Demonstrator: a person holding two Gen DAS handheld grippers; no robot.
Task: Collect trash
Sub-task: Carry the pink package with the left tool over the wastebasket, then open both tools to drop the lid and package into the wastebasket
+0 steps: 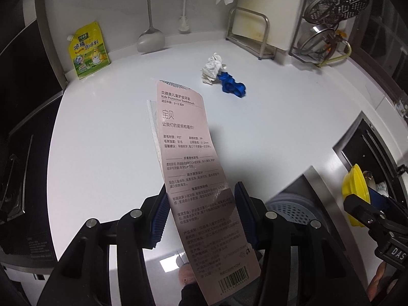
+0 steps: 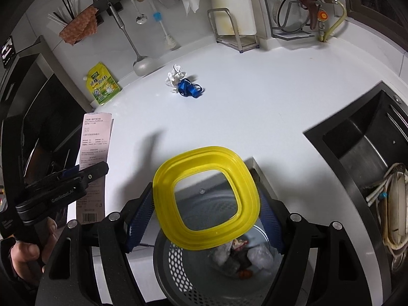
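My left gripper (image 1: 201, 214) is shut on a long pink toothbrush package card (image 1: 188, 158), held above the white counter (image 1: 102, 140); it also shows at the left of the right wrist view (image 2: 94, 150). My right gripper (image 2: 204, 209) is shut on a yellow square lid frame (image 2: 206, 201), held over a grey perforated trash bin (image 2: 178, 262) with wrappers inside. A crumpled white tissue (image 1: 213, 67) and a blue plastic piece (image 1: 233, 86) lie together on the counter, far from both grippers; they also show in the right wrist view, tissue (image 2: 174, 76) and blue piece (image 2: 188, 89).
A yellow-green seasoning pouch (image 1: 88, 51) leans on the back wall. A ladle (image 1: 150, 38), a brush and a cloth hang there. A metal rack (image 1: 252, 33) and a dish rack (image 1: 331, 25) stand at the back right. A dark sink (image 2: 369, 153) is to the right, a stove (image 1: 23, 127) to the left.
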